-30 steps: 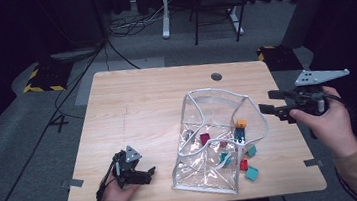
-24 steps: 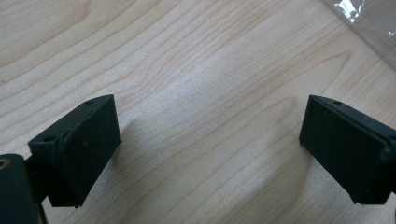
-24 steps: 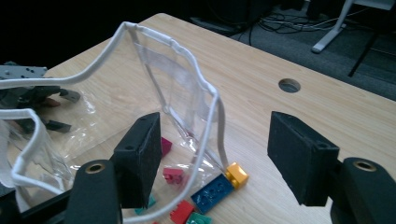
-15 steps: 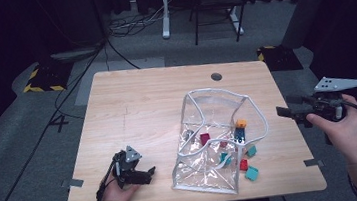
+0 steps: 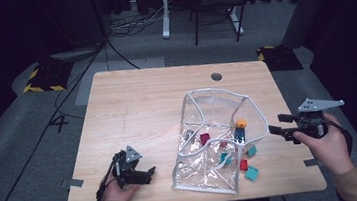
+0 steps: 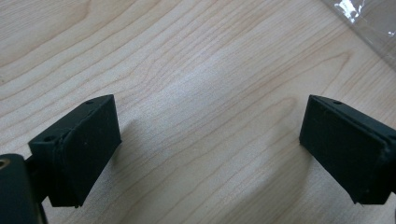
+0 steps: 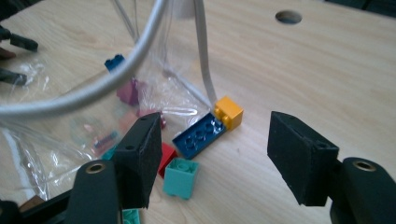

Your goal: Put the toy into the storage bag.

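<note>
A clear plastic bag (image 5: 213, 167) with white trim lies on the right half of the wooden table (image 5: 137, 110), with several coloured bricks in it. Outside its right side lie an orange brick (image 5: 240, 123), a blue brick (image 5: 239, 134), a red brick (image 5: 243, 164) and two teal bricks (image 5: 250, 150). My right gripper (image 5: 275, 124) hovers just right of them, open and holding nothing. In the right gripper view, the right gripper (image 7: 212, 140) frames the blue brick (image 7: 198, 135), with the orange brick (image 7: 229, 112) behind and a teal brick (image 7: 181, 177) nearer. My left gripper (image 5: 150, 175) rests near the front edge, left of the bag. Its jaws stand open over bare wood (image 6: 210, 135).
A cable hole (image 5: 216, 76) sits at the table's back right. The bag's white strap (image 7: 116, 84) arches up across the right gripper view. Bare wood covers the left and back of the table. Dark floor, cables and a chair lie beyond the far edge.
My right gripper has sunk toward the table beside the bag's right side, its jaws as wide as before. The left gripper and the bag have not moved.
</note>
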`<state>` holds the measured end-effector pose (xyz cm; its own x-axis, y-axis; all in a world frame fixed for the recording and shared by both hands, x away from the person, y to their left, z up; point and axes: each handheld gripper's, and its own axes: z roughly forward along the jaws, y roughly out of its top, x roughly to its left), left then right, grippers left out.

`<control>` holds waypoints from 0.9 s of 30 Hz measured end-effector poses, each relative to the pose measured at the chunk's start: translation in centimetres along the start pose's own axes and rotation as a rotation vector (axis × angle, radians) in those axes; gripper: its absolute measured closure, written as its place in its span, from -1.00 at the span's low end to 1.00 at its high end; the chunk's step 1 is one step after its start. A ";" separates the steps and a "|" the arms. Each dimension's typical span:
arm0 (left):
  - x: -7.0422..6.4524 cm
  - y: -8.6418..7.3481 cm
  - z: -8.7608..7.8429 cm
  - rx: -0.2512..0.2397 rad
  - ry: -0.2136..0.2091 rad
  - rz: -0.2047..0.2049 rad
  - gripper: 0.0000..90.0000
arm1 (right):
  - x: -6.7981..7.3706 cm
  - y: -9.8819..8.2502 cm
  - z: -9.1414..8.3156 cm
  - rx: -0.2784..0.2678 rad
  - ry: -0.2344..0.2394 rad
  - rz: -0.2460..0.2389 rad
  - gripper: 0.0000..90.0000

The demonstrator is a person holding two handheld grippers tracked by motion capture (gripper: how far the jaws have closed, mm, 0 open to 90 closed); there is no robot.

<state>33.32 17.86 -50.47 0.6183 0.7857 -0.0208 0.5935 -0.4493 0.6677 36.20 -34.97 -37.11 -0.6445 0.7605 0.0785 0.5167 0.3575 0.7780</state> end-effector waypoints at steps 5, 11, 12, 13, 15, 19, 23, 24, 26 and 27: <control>0.0 0.0 0.0 0.001 0.000 0.001 -0.88 | -0.1 -1.5 1.6 0.025 0.014 0.018 -0.20; 0.0 0.0 0.0 0.000 -0.001 -0.002 -0.88 | -0.1 -3.8 4.2 0.068 0.037 0.050 -0.20; 0.0 0.0 0.0 0.000 0.000 0.000 -0.88 | -0.2 -4.1 4.6 0.073 0.041 0.056 -0.20; 0.0 0.0 0.0 0.000 -0.001 -0.002 -0.88 | -0.2 -4.3 4.9 0.076 0.043 0.056 -0.20; 0.0 0.0 0.0 0.000 -0.001 -0.003 -0.88 | -0.2 -4.6 5.3 0.080 0.044 0.063 -0.20; 0.0 0.0 0.0 0.000 -0.001 -0.003 -0.88 | -0.1 -5.7 6.8 0.095 0.059 0.077 -0.20; 0.0 0.0 0.0 0.000 -0.001 -0.003 -0.88 | 0.1 -6.4 7.7 0.110 0.064 0.083 -0.20; 0.0 0.0 0.0 0.000 -0.001 -0.003 -0.88 | 0.2 -6.6 7.9 0.110 0.066 0.082 -0.20; 0.0 0.0 0.0 0.000 0.000 -0.002 -0.88 | 0.3 -6.8 8.2 0.112 0.071 0.085 -0.20; 0.0 0.0 0.0 0.000 0.000 -0.003 -0.88 | 0.4 -6.9 8.3 0.113 0.074 0.087 -0.20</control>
<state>33.31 17.85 -50.48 0.6168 0.7867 -0.0231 0.5951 -0.4469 0.6679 37.08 -32.64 -47.64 -0.6325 0.7506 0.1913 0.6294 0.3541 0.6918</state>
